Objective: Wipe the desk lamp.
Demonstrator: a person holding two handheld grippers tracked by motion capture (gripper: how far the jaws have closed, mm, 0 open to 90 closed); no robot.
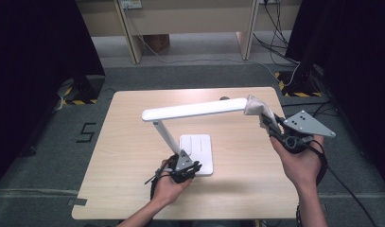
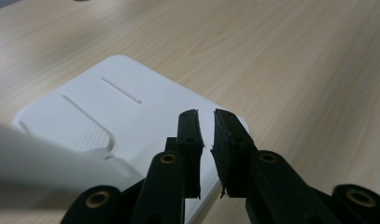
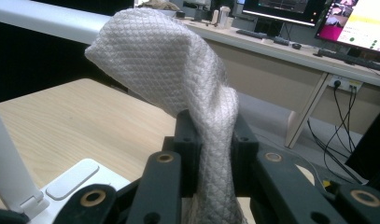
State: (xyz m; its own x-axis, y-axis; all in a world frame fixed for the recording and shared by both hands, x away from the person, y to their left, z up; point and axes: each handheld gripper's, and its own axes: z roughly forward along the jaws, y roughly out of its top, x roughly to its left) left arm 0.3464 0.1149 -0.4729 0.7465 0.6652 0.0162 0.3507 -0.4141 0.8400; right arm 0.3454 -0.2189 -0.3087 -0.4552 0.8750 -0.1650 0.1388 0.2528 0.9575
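White cloth (image 3: 178, 70) pinched in right gripper (image 3: 214, 140), touching lamp (image 1: 195, 109).

Floor: I see grey carpet (image 1: 48, 156) around the table, with a black "5" (image 1: 86, 132) marked on it.
Table: light wood-grain top (image 1: 133, 156), rectangular.
Hazard tape: I note yellow-black strips (image 1: 76, 101) at both far corners.
Far furniture: pale desk legs (image 1: 128, 33) and trailing cables (image 1: 275, 28).
Side desk: I see lit monitors (image 3: 360, 23).
Flanks: dark curtains (image 1: 29, 56).
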